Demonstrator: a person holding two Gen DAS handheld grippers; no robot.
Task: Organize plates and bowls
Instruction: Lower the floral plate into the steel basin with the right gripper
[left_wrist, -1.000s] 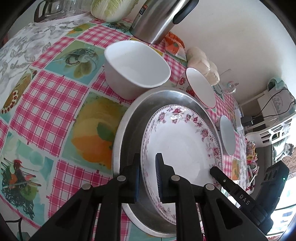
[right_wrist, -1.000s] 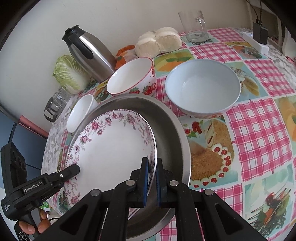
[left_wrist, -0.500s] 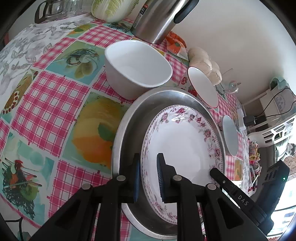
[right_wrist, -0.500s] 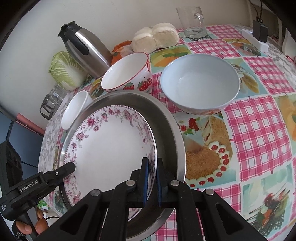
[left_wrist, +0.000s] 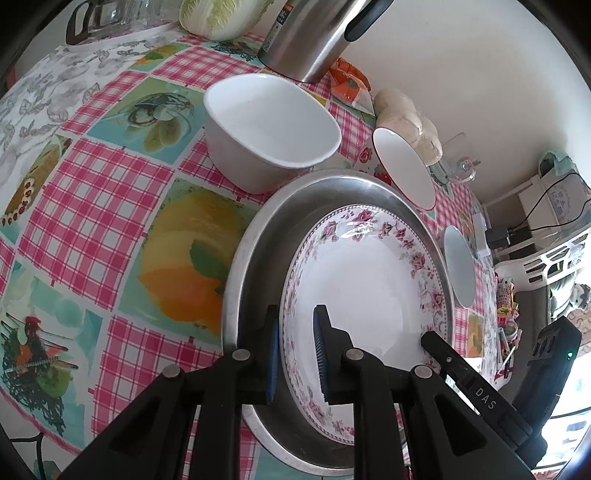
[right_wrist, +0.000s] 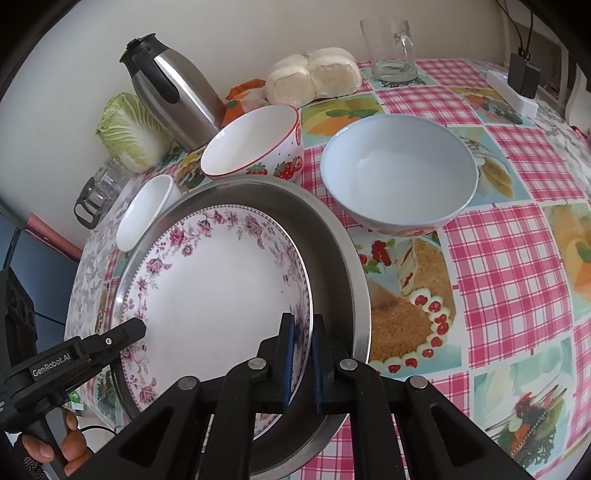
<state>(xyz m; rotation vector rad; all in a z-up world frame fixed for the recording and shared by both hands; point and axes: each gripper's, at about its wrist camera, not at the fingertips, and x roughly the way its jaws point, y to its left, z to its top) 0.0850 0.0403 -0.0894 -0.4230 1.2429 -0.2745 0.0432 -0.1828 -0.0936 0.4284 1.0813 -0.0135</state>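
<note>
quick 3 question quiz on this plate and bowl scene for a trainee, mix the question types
1. True or false: the floral plate lies inside the steel pan.
2. Which claw has wider-set jaws on the plate's rim? A) left claw B) right claw
3. Fill in: the bowl nearest the thermos has ____ printed on its side.

Key:
1. True
2. A. The left jaws straddle the rim with a gap; the right jaws pinch it.
3. Strawberries, on the red-rimmed bowl.
</note>
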